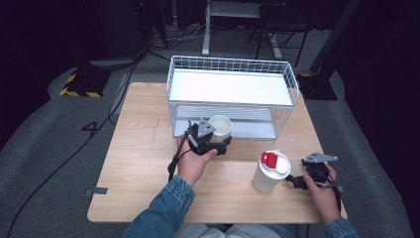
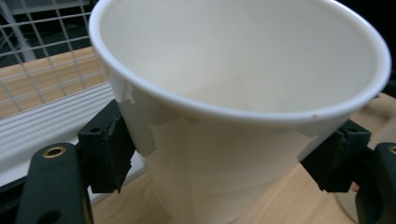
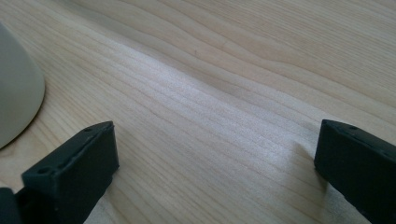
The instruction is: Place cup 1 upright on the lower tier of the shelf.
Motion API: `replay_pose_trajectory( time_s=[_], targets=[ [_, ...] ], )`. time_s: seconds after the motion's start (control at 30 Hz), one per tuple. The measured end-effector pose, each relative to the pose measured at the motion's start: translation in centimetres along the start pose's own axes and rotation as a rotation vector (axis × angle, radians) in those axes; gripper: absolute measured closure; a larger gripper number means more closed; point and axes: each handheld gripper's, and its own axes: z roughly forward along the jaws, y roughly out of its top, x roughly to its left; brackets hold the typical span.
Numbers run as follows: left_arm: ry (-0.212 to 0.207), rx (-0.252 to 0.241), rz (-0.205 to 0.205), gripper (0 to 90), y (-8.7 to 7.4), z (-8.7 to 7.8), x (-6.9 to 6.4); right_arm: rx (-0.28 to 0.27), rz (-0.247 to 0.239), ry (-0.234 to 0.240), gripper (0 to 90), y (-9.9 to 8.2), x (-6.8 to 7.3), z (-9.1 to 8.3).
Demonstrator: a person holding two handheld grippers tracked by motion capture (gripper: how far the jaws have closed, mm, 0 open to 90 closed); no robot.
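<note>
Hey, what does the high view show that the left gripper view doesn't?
High view alone: the whole wooden table, the cup with a red and white lid beside the right gripper, both forearms in denim sleeves, and the rack's white top shelf.

Left gripper view alone: the open cup's bare inside and torn white tape under its rim, with both jaw pads pressed to its sides.

Both: the left gripper gripping the open white cup at the wire rack.

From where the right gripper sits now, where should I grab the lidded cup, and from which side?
Grip the lidded cup on its plain white wall, below the red-and-white lid. It stands upright, just left of the open right gripper, so I'd come in level from the cup's right, one jaw on each side. The tapered wall may slip, so squeeze gently.
</note>
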Motion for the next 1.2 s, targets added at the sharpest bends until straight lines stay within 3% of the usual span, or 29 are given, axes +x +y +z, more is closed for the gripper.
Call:
replay_pose_trajectory(
  time_s=[0.3, 0.47, 0.57, 0.63, 0.8, 0.97, 1.2],
  targets=[
    [0.036, 0.007, 0.018, 21.5, 0.4, 1.5, 1.9, 0.001, 0.0, -0.002, 0.0, 0.0, 0.0, 0.0],
    [0.073, 0.001, 0.062, 21.5, 0.5, 2.5, 2.8, 0.0, 0.0, 0.0, 0.0, 0.0, 0.0, 0.0],
    [0.078, -0.002, 0.059, 21.5, 0.4, 3.1, 3.3, -0.001, 0.0, 0.001, 0.0, 0.0, 0.0, 0.0],
    [0.077, -0.005, 0.045, 21.5, 0.3, 3.4, 3.5, -0.002, -0.001, 0.001, 0.0, 0.0, 0.0, 0.0],
    [0.095, -0.011, 0.063, 21.5, 0.0, 4.3, 3.8, -0.002, 0.0, 0.001, 0.0, 0.0, 0.0, 0.0],
    [0.112, -0.013, 0.043, 21.4, -0.2, 5.3, 4.1, -0.002, 0.0, 0.001, 0.0, 0.0, 0.0, 0.0],
    [0.119, -0.006, 0.066, 21.4, -0.4, 6.7, 4.1, -0.002, 0.0, 0.001, 0.0, 0.0, 0.0, 0.0]
  ],
)
